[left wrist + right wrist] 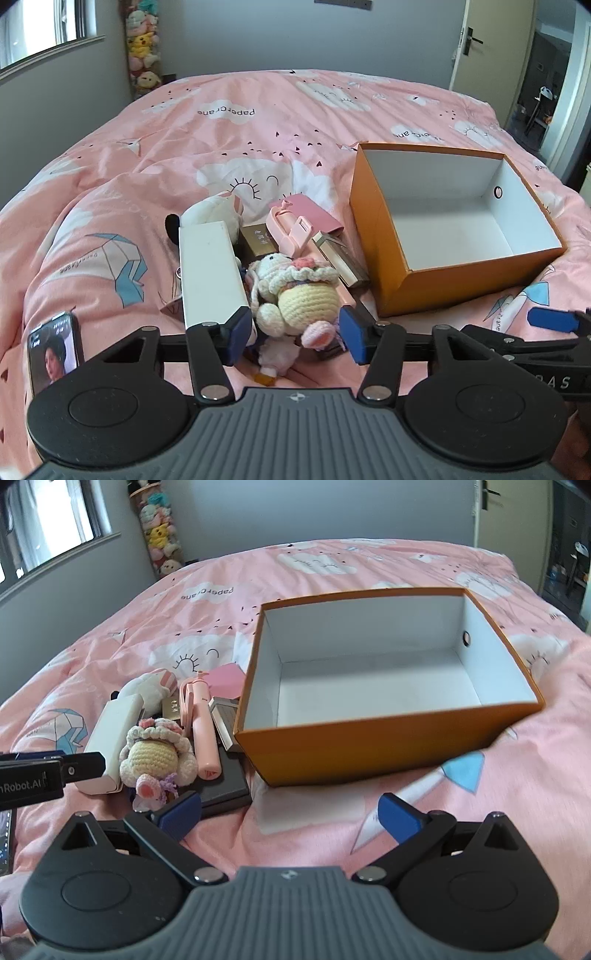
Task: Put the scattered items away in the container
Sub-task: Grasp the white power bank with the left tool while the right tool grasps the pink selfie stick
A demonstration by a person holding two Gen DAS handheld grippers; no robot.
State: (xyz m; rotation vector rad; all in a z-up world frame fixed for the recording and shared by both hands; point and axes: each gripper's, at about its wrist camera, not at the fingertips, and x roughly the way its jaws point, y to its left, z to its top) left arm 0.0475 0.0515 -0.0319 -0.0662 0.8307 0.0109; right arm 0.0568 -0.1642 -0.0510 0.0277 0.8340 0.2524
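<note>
Step in hand: the left hand-held gripper (295, 334) is closing in on the crocheted doll (295, 284) — its pads are flanking the doll's lower end, not visibly pressing yet, so I am reading it as unclosed, the grasp not made.
Right hand-held gripper (290, 812): hanging open over bare bedding, holding nothing.
Scattered items: lying in one heap near the bed's near edge — the doll on top, a white box (210, 269) touching its left side, a pink stick (201, 731) and a dark flat case (227, 786) toward the container.
Container: the orange box (369, 746) is sitting just beside the heap, toward the bed's right side; it is holding nothing.
Next move: squeezing onto the soft doll, lifting clear of the heap, carrying it over the box wall.
</note>
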